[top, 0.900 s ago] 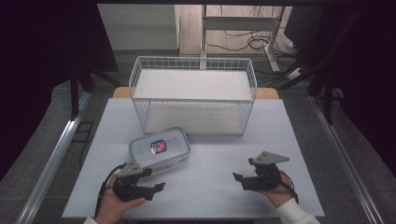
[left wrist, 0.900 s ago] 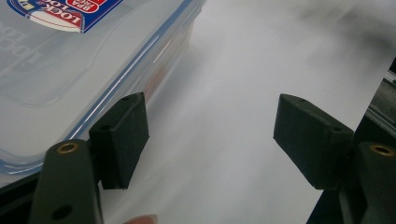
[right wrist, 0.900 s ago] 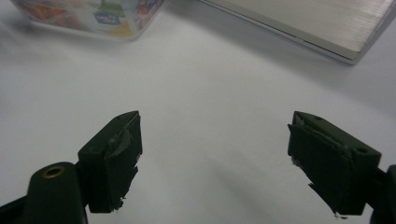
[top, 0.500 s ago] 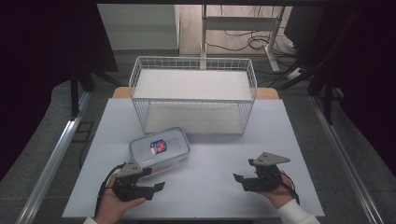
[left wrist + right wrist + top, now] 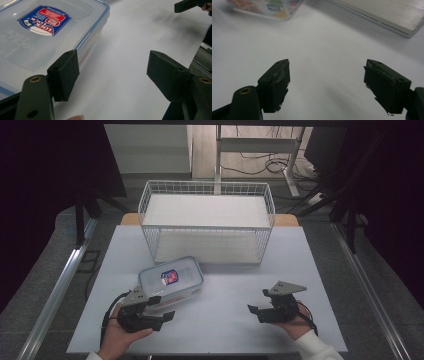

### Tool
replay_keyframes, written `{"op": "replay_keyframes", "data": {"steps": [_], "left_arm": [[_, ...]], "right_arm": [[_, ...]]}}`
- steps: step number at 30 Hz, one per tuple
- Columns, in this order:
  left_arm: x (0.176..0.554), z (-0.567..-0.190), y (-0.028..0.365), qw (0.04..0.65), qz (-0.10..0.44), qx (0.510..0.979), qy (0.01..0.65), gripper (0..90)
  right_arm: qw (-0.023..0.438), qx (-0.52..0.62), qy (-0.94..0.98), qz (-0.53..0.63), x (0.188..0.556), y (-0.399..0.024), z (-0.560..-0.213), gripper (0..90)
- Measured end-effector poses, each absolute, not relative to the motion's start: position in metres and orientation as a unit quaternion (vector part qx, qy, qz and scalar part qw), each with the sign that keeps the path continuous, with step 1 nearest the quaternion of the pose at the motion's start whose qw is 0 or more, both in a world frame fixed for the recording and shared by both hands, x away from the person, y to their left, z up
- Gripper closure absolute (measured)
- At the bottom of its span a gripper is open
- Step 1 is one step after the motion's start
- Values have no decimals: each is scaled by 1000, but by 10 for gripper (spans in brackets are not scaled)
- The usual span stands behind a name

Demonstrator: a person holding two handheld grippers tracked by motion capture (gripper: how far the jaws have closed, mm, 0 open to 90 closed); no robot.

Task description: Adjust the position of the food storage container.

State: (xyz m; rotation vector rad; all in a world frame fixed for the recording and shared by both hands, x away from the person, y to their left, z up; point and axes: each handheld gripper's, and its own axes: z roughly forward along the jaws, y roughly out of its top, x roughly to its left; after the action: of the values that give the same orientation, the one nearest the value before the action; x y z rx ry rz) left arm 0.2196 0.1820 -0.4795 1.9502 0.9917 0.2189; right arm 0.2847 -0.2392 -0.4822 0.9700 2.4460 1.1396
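Container [image 5: 170,280] of clear plastic, rectangular with rounded corners and a blue-rimmed lid, lies on the smooth white table [image 5: 225,320], in front of the white wire basket [image 5: 207,220]. Left gripper [image 5: 165,307], matte black, stands wide open just beside it, holding nothing. Right gripper [image 5: 255,302] is wide open too, well apart, empty.

Lidded container [image 5: 171,280] on table [image 5: 225,320], wire basket [image 5: 207,222] behind it
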Motion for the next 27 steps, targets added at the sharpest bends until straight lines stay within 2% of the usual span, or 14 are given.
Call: {"op": "replay_keyframes", "data": {"steps": [14, 21, 27], "left_arm": [[237, -451, 187, 491, 84, 772, 395, 263], [254, -448, 190, 482, 85, 771, 408, 269], [271, -444, 195, 476, 92, 771, 414, 311]], "right_arm": [[139, 331, 849, 389, 280, -239, -481, 214], [148, 336, 842, 395, 278, -238, -473, 216], [139, 334, 844, 395, 282, -234, -475, 217]]}}
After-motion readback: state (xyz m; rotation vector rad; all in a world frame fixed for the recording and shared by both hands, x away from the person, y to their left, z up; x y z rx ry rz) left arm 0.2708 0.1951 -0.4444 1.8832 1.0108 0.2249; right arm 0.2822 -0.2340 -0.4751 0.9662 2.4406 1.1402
